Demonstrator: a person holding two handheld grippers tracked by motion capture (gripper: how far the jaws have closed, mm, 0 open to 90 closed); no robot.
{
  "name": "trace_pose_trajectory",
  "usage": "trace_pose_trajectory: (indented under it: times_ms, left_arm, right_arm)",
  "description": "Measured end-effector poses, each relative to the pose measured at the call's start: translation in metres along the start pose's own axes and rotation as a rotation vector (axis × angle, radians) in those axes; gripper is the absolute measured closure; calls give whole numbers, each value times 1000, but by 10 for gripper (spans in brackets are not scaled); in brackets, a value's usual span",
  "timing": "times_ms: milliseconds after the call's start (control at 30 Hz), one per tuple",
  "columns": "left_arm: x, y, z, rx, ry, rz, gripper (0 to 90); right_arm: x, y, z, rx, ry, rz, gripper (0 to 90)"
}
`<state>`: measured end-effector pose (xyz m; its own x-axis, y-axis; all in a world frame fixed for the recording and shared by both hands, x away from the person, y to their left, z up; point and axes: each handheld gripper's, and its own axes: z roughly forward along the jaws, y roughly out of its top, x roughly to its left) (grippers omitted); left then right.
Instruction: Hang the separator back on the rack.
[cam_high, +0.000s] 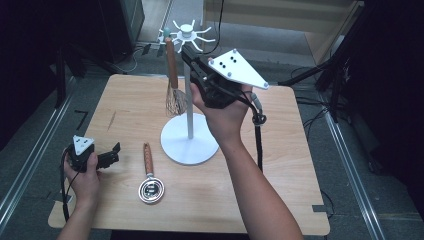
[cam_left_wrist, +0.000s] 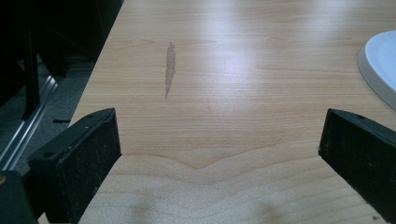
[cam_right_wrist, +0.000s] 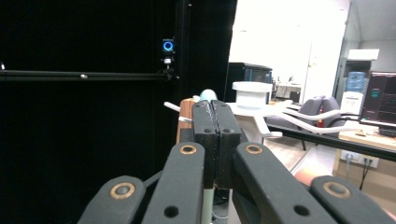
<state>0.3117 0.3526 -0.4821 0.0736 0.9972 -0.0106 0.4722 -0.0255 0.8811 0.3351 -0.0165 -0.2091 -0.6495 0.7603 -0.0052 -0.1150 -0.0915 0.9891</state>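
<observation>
1. At twelve o'clock on the worktop, the whisk is hung on the white stand.
2. Just beside the whisk's handle, the right claw is pressed shut, seemingly empty.
3. At eight o'clock, the left claw is held wide open, empty.

Soft overhead light (dark surroundings)

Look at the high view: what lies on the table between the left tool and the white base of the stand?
A strainer with a wooden handle lies flat between the left tool and the stand's base, seen in the high view.
</observation>
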Motion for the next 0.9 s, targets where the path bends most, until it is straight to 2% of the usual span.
trace_pose_trajectory:
  times_ms: [200, 367, 567, 633, 900]
  left_arm:
    - [0, 0, 0, 0, 0, 0, 0]
    - [0, 0, 0, 3, -2, 0, 0]
    - [0, 0, 0, 0, -2, -1, 0]
    - [0, 0, 0, 1, -2, 1, 0]
    - [0, 0, 0, 7, 3, 7, 0]
  right_arm:
    - [9, -1, 7, 17, 24, -15, 900]
    - [11, -2, 13, 27, 30, -19, 900]
    - [9, -7, 10, 40, 42, -38, 900]
    - [8, -10, 7, 44, 39, -29, 900]
    - [-6, -30, -7, 77, 30, -7, 658]
